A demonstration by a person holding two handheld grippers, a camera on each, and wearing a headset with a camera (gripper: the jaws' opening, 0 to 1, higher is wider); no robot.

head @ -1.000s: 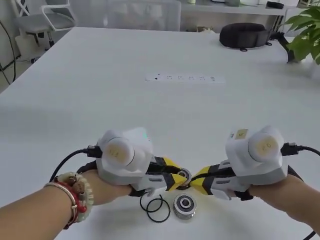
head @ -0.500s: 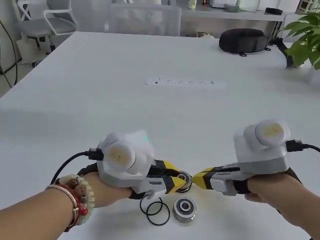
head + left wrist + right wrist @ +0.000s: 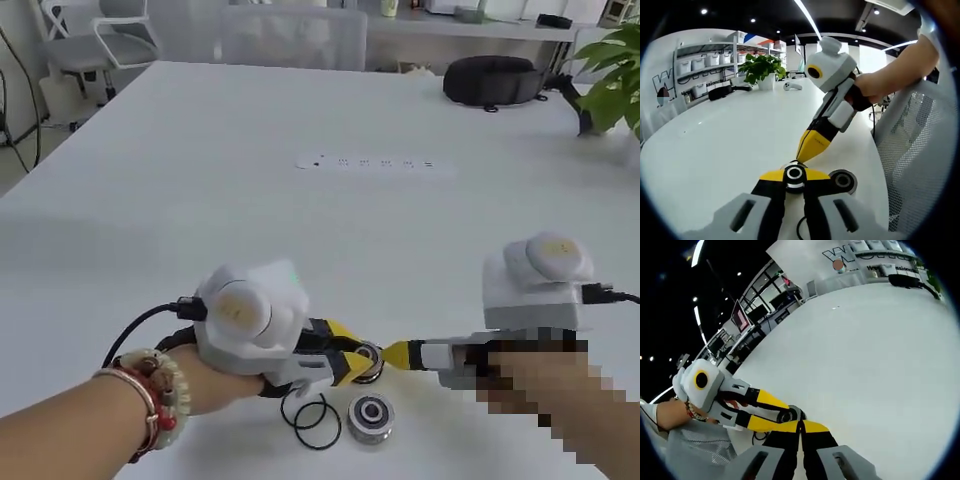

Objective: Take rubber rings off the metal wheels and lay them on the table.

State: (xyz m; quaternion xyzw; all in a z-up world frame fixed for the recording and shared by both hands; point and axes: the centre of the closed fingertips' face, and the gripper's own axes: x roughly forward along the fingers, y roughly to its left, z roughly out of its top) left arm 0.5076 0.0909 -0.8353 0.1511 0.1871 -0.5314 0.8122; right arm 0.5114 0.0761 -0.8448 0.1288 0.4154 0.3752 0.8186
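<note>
My left gripper is shut on a small metal wheel, holding it just above the white table. My right gripper comes in from the right, jaws shut, its yellow tip touching the wheel's rim. Whether it pinches a rubber ring there I cannot tell. In the left gripper view the wheel sits between my jaws with the right gripper's tip on its far edge. Two black rubber rings lie on the table beside a second wheel.
A white power strip lies mid-table. A black bag and a green plant stand at the far right, chairs behind the far edge. The near table edge runs just below the loose wheel.
My right gripper has rolled over and its body has drawn to the right, while its tip stays at the wheel. The left gripper, loose rings and second wheel keep their places.
</note>
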